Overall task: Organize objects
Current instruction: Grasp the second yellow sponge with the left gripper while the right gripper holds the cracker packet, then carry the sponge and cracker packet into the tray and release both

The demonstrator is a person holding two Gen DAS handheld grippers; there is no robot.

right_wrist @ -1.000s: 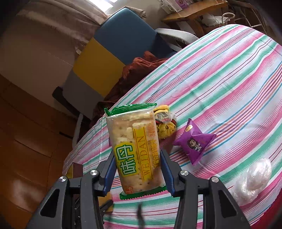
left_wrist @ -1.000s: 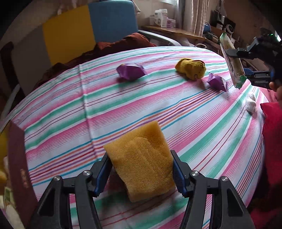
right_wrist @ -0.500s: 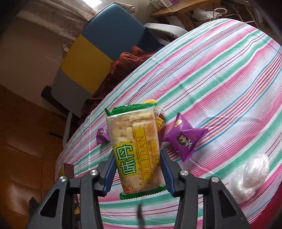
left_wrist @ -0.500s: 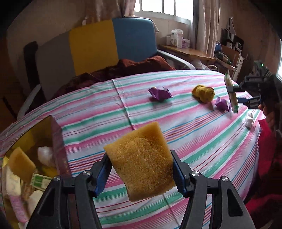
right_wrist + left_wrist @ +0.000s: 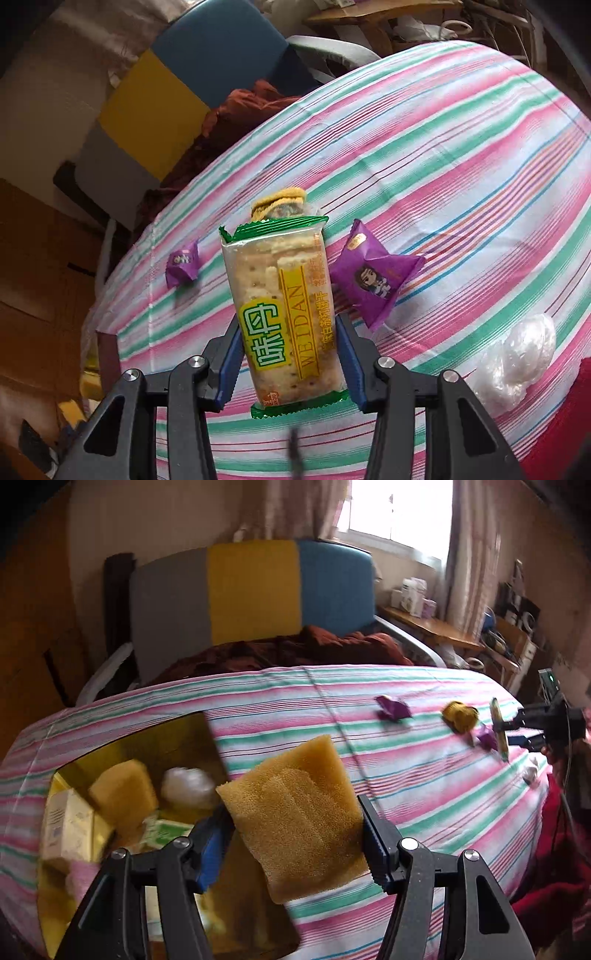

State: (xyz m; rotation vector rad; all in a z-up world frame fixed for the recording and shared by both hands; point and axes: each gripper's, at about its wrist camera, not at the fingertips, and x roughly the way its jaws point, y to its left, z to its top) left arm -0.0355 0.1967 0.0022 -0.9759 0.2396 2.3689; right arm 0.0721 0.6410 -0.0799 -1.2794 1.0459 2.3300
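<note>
My left gripper (image 5: 291, 834) is shut on a yellow sponge (image 5: 295, 816) and holds it in the air beside the gold box (image 5: 177, 734), which holds another sponge, a white wad and packets. My right gripper (image 5: 288, 354) is shut on a cracker packet (image 5: 284, 310) above the striped tablecloth (image 5: 443, 166); it also shows far right in the left wrist view (image 5: 517, 731). On the cloth lie two purple snack packets (image 5: 373, 277) (image 5: 183, 264), a yellow cookie pack (image 5: 280, 205) and a clear plastic wad (image 5: 517, 354).
A grey, yellow and blue chair (image 5: 251, 590) with a brown cloth stands behind the table. A wooden shelf with clutter (image 5: 436, 627) is at the back right. A red cloth (image 5: 554, 867) lies at the table's right edge.
My left gripper with the sponge has swung left, bringing the gold box fully into view. My right gripper with the crackers has shifted slightly; a second purple packet is now in its view.
</note>
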